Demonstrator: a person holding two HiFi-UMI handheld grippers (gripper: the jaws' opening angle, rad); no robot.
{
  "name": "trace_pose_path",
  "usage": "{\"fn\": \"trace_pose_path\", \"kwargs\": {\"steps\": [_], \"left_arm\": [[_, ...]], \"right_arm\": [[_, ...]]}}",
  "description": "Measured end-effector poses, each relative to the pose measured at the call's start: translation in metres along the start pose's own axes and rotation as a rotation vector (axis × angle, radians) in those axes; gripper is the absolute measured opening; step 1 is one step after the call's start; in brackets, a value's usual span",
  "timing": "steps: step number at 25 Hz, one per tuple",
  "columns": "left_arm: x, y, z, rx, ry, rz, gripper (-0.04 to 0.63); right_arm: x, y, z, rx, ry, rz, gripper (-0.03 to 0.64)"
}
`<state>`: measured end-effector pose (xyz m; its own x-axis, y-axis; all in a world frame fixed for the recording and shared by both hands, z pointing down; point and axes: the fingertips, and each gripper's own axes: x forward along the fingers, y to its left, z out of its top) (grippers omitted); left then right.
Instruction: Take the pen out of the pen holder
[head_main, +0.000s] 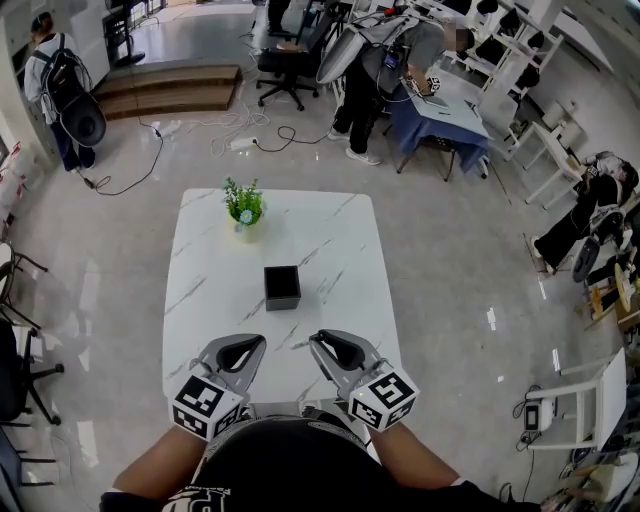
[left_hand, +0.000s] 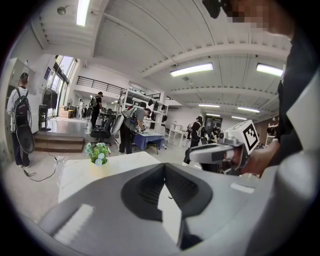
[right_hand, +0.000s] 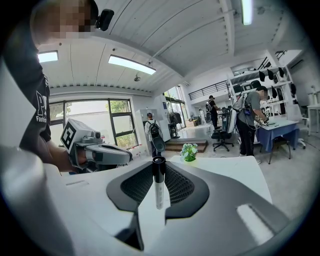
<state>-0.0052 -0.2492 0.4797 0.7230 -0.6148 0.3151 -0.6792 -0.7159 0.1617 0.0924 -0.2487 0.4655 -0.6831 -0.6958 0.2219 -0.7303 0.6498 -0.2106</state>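
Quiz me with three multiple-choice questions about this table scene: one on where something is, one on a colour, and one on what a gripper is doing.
1. Where is the pen holder?
A) near the middle of the table
B) on the floor
C) on a chair

2. What colour is the pen holder?
A) red
B) black
C) yellow

3. What is the right gripper doing?
A) open and empty
B) clamped on a cup
C) shut on a pen

Answers:
1 A: it stands on the tabletop, nearer the person than the plant.
2 B: it is a black box on white marble.
3 C: the right gripper view shows the pen between its jaws.
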Motion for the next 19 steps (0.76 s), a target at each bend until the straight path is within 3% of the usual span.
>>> {"fn": "trace_pose_path", "kwargs": {"steps": [19], "left_arm": [[0.0003,0.0024,0.0018,0.005,0.005,0.003,0.057]], "right_arm": [[0.003,0.0017,-0.0004,0.014,0.001,0.008,0.069]]}}
